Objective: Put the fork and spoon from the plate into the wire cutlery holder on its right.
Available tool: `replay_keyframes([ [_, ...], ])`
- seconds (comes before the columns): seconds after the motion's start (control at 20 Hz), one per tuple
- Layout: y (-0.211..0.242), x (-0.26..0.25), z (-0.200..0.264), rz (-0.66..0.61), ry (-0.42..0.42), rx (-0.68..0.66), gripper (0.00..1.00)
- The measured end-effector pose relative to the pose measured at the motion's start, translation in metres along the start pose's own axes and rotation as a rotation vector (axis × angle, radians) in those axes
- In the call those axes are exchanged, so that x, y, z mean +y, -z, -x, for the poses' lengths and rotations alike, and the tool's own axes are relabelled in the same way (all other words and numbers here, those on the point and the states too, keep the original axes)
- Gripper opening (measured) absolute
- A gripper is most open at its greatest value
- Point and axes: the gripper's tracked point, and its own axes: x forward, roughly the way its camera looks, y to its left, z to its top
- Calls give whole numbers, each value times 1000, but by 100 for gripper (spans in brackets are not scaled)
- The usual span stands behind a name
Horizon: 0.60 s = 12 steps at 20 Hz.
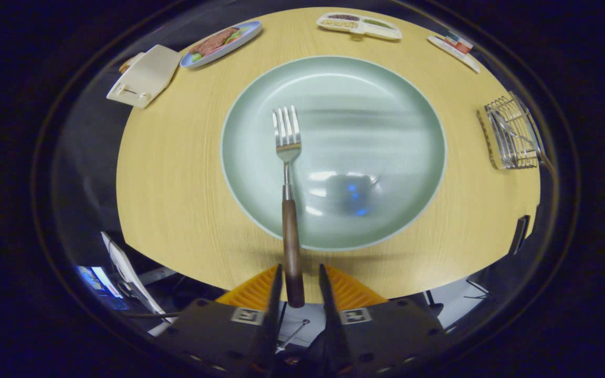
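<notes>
A fork (288, 157) with a dark wooden handle hangs above the pale green plate (386, 105), tines pointing away from me. Its handle end sits between the fingers of my gripper (299, 286), which is shut on it. The plate rests in the middle of the round wooden table (176, 184) and holds nothing else. To the plate's right stands the wire cutlery holder (512, 136). A spoon (523, 140) lies inside it, with its handle sticking out toward the table's edge.
Beyond the plate lie a blue oval dish with food (221, 43), a white divided tray (359, 25) and a small card (455, 48). A cream-coloured holder (142, 76) sits at the far left edge. The table's near edge runs just under my fingers.
</notes>
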Motion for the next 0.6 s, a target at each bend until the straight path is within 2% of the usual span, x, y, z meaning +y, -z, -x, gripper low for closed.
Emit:
replay_keyframes([
  [0.05,5,2,-7,-1,-3,5,13],
  [0.1,6,5,-7,4,-18,12,14],
  [0.2,2,1,-5,0,-21,9,4],
  [0.45,0,-1,9,22,-45,-9,4],
  [0.5,-3,-1,15,29,-50,-13,0],
  [0.6,0,-4,19,33,-64,-19,0],
])
